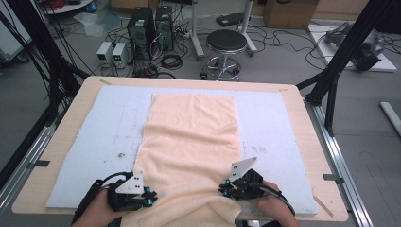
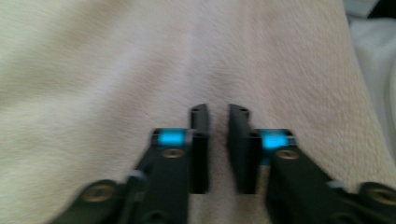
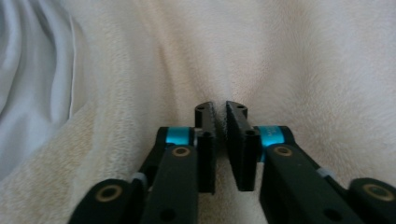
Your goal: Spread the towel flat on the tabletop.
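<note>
Nearest the high view's lens, the near end of the cream towel (image 1: 189,156) is bunched and rumpled at the table's front edge, with one gripper at each of its two near corners. At the towel's left edge, the left gripper (image 1: 150,197) has its jaws drawn nearly together, and in the left gripper view a raised ridge of towel (image 2: 140,65) runs into the narrow gap between its fingers (image 2: 200,140), so they pinch the cloth. At the right edge, the right gripper (image 1: 222,188) is likewise clamped; in the right gripper view, towel (image 3: 289,60) folds converge on its fingers (image 3: 205,140) and a pleat is caught between the pads. Beyond both sets of fingers the towel lies flat and smooth, stretching away over the pale blue mat (image 1: 94,137) that covers the wooden table (image 1: 302,109). To one side of the right fingers, the pale blue mat (image 3: 32,79) lies in soft wrinkles, just beside the towel's edge.
</note>
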`<action>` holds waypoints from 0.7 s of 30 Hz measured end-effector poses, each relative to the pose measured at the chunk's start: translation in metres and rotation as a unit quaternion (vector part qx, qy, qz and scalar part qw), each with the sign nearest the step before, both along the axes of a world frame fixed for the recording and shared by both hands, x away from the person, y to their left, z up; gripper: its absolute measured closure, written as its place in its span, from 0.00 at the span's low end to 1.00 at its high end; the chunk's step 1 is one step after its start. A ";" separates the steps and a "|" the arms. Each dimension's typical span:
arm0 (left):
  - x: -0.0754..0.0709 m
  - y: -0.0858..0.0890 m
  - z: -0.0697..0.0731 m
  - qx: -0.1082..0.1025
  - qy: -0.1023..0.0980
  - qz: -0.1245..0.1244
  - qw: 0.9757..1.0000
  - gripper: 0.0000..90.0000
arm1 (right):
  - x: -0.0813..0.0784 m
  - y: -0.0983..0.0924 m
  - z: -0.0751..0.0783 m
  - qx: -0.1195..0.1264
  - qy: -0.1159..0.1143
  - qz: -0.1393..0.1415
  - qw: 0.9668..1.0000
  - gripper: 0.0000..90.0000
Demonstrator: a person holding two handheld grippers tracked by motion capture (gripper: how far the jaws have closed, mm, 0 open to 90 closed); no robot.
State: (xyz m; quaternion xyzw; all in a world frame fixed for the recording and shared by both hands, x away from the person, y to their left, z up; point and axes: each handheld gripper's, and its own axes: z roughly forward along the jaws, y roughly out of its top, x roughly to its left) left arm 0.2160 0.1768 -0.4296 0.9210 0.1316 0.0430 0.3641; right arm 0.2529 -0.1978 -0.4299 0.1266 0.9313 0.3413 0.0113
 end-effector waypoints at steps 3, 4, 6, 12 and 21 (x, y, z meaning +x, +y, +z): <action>-0.001 0.003 0.002 -0.002 0.017 -0.004 1.000 0.99 | -0.005 -0.002 0.004 0.002 0.003 0.013 1.000 0.95; -0.003 0.004 0.002 -0.002 0.019 -0.008 1.000 0.99 | -0.007 -0.003 0.006 0.006 0.000 0.017 1.000 0.95; -0.012 0.007 0.004 -0.010 0.034 -0.028 0.999 1.00 | -0.013 -0.007 0.011 0.012 -0.007 0.018 1.000 0.94; -0.022 0.011 0.010 -0.030 0.026 -0.028 0.999 0.87 | -0.025 -0.015 0.025 0.040 -0.016 0.016 0.999 0.77; 0.023 -0.007 0.004 -0.053 0.021 0.020 0.998 0.65 | -0.018 0.012 0.009 0.023 -0.022 0.012 0.999 0.71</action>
